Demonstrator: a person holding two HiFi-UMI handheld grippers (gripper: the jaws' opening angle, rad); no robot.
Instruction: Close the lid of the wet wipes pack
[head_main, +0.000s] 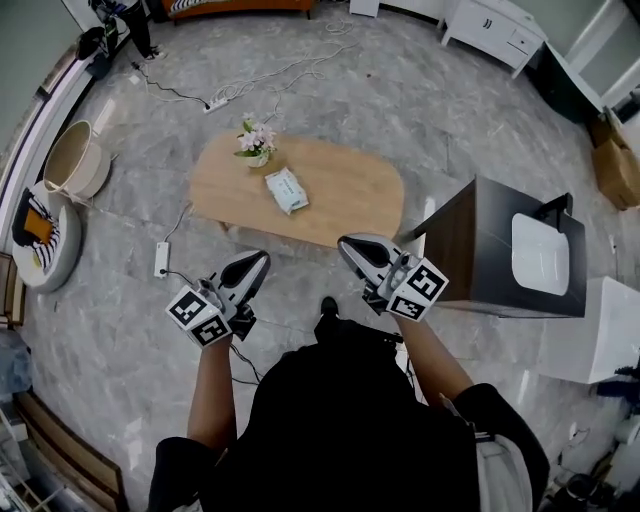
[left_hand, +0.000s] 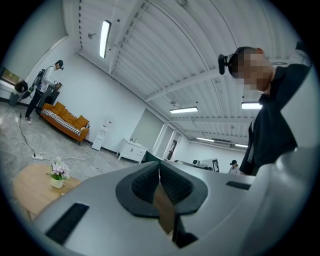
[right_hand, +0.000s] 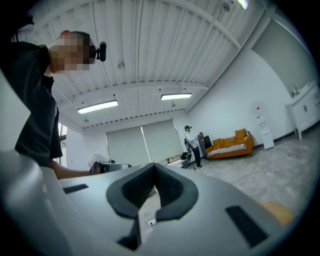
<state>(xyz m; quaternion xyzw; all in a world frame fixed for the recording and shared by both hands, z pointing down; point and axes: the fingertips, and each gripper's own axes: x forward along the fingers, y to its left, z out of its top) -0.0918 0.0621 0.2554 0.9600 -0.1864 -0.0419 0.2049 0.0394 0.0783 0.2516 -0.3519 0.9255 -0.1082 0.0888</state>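
With left hand-held gripper (head_main: 259, 263) and right hand-held gripper (head_main: 350, 246) both closed and empty (far from the pack (head_main: 287, 190)), a hasty reach could topple the nearby flowers (head_main: 256, 138).

A grey stone floor (head_main: 420, 100) ran past a dark cabinet (head_main: 470, 250) to an orange sofa (right_hand: 232, 144) and white walls (right_hand: 240, 90), under strip lights (right_hand: 97, 106) on a ribbed ceiling (right_hand: 150, 40).
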